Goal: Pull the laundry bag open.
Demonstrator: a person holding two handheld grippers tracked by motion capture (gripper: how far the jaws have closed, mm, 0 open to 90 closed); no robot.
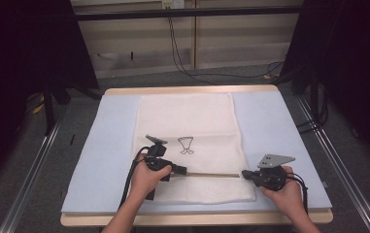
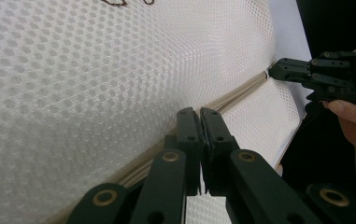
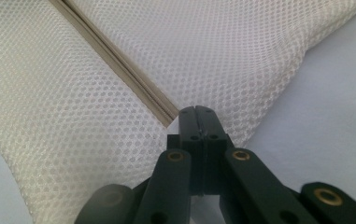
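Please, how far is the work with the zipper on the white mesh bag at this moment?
Done: the mesh bag lies flat on the blue mat. In hand: the left gripper is shut at one point of the zipper, and the right gripper is shut at its end, by the bag's edge. The zipper between them looks closed. Left: probably sliding it; which way, I cannot tell.

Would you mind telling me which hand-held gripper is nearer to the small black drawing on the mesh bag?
Left. The left hand-held gripper sits just below the drawing; the right hand-held gripper is at the zipper's far end.
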